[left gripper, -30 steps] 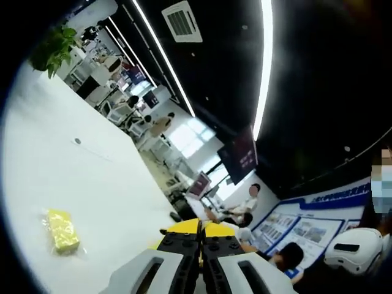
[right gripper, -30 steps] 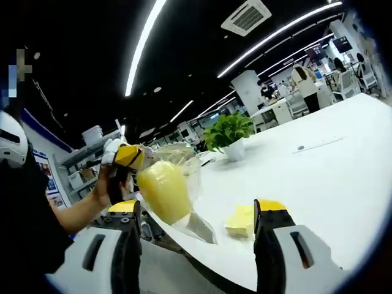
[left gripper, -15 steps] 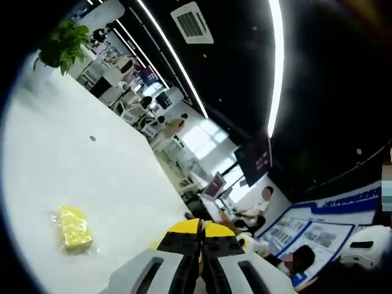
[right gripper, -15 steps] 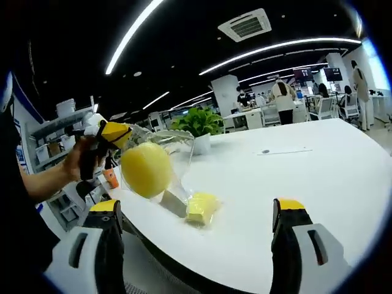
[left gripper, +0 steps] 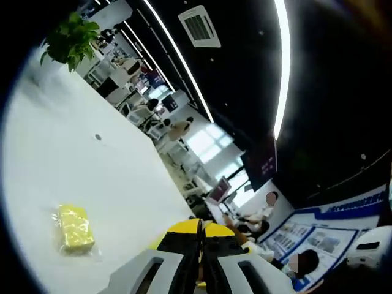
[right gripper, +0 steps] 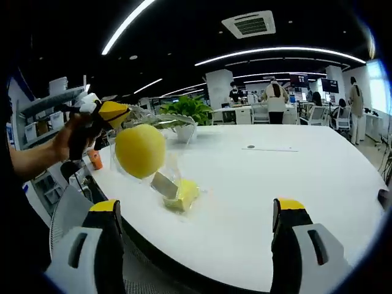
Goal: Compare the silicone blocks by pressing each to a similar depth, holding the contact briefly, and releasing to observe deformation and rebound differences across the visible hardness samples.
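Note:
My left gripper (right gripper: pixel 109 114), held by a person's hand, is shut on the top of a clear plastic bag (right gripper: pixel 160 125). A round yellow silicone piece (right gripper: pixel 139 150) hangs in the bag above the white table (right gripper: pixel 294 165). Just below it a yellow silicone block (right gripper: pixel 182 195) in clear wrap lies on the table. My right gripper (right gripper: pixel 196 206) stands open near the table's edge, nothing between its jaws. In the left gripper view the left gripper (left gripper: pixel 200 228) shows its jaws together, and the wrapped yellow block (left gripper: pixel 75 228) lies on the table (left gripper: pixel 92 171) to the left.
A potted plant (right gripper: pixel 184 113) stands on the table behind the bag, the same plant (left gripper: pixel 70 40) at top left in the left gripper view. A small orange object (right gripper: pixel 94 159) sits by the table's left edge. People and desks fill the office behind.
My right gripper's jaws have spread wider and its view has swung across the table. The left gripper still holds the bag up; the bag now hangs just above the wrapped block.

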The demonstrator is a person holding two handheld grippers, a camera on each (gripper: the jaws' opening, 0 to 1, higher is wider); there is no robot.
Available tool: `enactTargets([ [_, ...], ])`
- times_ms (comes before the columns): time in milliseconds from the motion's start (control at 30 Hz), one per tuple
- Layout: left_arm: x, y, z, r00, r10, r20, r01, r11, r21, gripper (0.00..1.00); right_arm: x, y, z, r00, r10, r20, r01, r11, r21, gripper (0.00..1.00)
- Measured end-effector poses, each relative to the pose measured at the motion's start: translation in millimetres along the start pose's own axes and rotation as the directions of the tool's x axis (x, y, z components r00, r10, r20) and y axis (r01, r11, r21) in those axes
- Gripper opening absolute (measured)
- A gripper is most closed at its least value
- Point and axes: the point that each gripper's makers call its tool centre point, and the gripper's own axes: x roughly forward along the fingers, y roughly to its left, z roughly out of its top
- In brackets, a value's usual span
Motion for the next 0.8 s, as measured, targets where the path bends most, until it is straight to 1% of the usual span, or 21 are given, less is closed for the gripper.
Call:
enactTargets([
  [67,2.7,1.3,-2.1,1.000,0.004,-0.005,-0.004,1.000,0.003,0.00,-5.3,-6.7,-9.7,0.999,-0.020,-0.026,0.020,1.000,-0.010,0.96],
  [167,8.7,5.2,-4.8,1.000,0.005,-0.011,-0.005,1.000,-0.006,0.00,-8.8,-13.0,-21.5,0.998,-0.037,-0.045,0.037,0.999,0.002,0.96],
  [233,16.2,7.0,-8.8,1.000,0.009,-0.014,-0.009,1.000,-0.007,0.00,-8.1,-15.7,-31.9,0.996,-0.054,-0.068,0.053,0.998,-0.021,0.96],
  [333,31.5,10.6,-17.6,0.999,0.010,-0.034,-0.010,1.000,-0.008,0.00,-5.5,-16.4,-42.2,0.994,-0.059,-0.087,0.058,0.998,-0.020,0.96],
  [400,39.7,13.1,-22.5,0.999,0.011,-0.046,-0.012,1.000,-0.013,0.00,-5.2,-21.1,-50.7,0.992,-0.070,-0.105,0.068,0.997,-0.020,0.96],
  [500,52.4,17.1,-31.5,0.998,0.010,-0.064,-0.011,1.000,-0.028,0.00,-5.9,-24.4,-57.7,0.990,-0.070,-0.120,0.071,0.997,0.001,0.96],
  [600,67.1,21.8,-42.6,0.997,0.006,-0.077,-0.010,0.998,-0.063,0.00,-5.8,-28.1,-63.3,0.989,-0.075,-0.127,0.077,0.997,0.011,0.96],
  [700,79.8,22.3,-50.3,0.996,-0.002,-0.086,-0.003,0.998,-0.060,0.00,-5.8,-30.1,-66.6,0.988,-0.075,-0.135,0.079,0.997,0.021,0.96],
  [800,93.6,28.9,-57.6,0.995,-0.002,-0.103,-0.006,0.997,-0.074,0.00,-5.5,-30.8,-67.0,0.989,-0.075,-0.131,0.080,0.996,0.036,0.96],
])
